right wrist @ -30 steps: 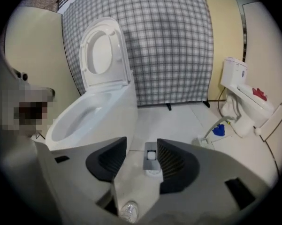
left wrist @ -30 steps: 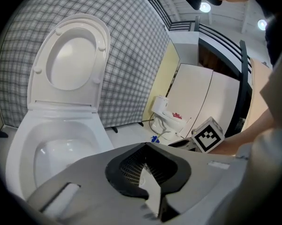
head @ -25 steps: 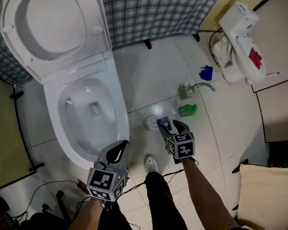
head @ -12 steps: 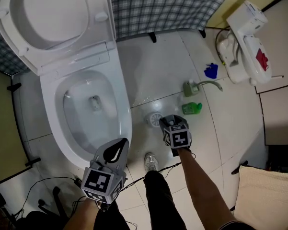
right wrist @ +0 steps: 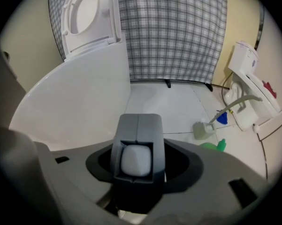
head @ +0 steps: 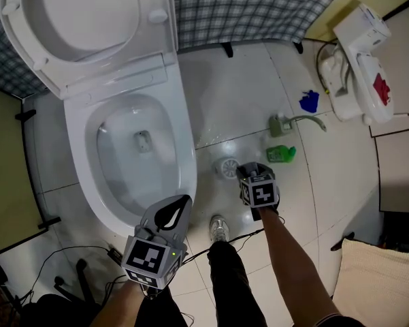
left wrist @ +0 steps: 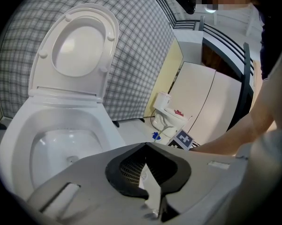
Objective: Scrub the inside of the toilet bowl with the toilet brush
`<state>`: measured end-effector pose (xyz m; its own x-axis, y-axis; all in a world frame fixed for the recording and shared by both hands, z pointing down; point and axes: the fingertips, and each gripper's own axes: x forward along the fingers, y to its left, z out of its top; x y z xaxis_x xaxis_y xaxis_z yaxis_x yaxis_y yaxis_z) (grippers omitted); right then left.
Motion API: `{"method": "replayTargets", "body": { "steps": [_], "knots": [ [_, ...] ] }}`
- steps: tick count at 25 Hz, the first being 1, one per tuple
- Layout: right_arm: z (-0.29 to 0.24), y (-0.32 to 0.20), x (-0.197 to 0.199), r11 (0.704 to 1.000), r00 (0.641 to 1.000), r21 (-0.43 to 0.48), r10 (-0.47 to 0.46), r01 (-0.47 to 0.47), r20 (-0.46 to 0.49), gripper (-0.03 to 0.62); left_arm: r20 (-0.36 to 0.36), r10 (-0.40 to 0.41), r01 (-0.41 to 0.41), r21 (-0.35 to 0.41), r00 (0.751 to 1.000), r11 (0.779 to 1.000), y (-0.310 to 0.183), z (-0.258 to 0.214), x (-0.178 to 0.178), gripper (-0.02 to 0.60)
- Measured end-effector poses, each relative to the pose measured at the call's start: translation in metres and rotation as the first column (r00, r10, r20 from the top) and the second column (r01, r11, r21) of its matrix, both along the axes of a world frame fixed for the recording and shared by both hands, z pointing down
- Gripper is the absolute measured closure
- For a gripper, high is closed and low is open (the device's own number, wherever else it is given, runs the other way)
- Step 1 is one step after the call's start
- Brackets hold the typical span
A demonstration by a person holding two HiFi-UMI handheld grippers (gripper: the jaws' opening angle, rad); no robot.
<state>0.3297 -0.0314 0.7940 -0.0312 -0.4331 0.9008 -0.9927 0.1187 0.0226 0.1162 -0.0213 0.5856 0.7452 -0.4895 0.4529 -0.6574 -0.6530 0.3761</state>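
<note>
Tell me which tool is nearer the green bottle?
Right. The right tool, jaws closing around a grey handle, sits just short of the green bottle; the left tool hovers by the toilet bowl's front rim.

A: You are standing over a toilet bowl that is gleaming like glazed white ceramic, smooth all round.

B: And the raised lid is showing you a softer sheen, more like moulded plastic.

A: The floor tiles are shining glossy and throwing the light back at you.

B: Behind them, the checked curtain is hanging as matt woven cloth. The green bottle is glinting like smooth plastic.

A: In your right gripper view, the toilet brush handle is showing a matt grey casing round a smooth white end.

B: The cushion at your right is looking like coarse beige fabric.
</note>
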Motion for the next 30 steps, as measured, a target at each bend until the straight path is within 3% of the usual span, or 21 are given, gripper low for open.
{"method": "replayTargets", "body": {
  "steps": [9, 18, 23, 30],
  "knots": [
    [-0.030, 0.010, 0.007, 1.000, 1.000, 0.026, -0.002, 0.002, -0.006, 0.372, -0.007, -0.020, 0.020, 0.015, 1.000, 1.000, -0.005, -0.014, 0.000, 0.572],
    [-0.146, 0.022, 0.014, 0.986, 0.999, 0.166, 0.011, -0.019, 0.050, 0.372, 0.001, -0.046, 0.046, 0.053, 0.999, 0.998, -0.008, -0.060, -0.020, 0.572],
    [-0.246, 0.013, 0.006, 0.942, 0.995, 0.335, -0.007, -0.028, 0.104, 0.372, -0.002, -0.064, 0.064, 0.093, 0.998, 0.994, -0.012, -0.099, -0.033, 0.572],
    [-0.373, -0.006, -0.029, 0.834, 0.972, 0.548, -0.076, -0.061, 0.223, 0.372, -0.016, -0.129, 0.130, 0.140, 0.992, 0.982, -0.024, -0.142, -0.067, 0.572]
  ]
}}
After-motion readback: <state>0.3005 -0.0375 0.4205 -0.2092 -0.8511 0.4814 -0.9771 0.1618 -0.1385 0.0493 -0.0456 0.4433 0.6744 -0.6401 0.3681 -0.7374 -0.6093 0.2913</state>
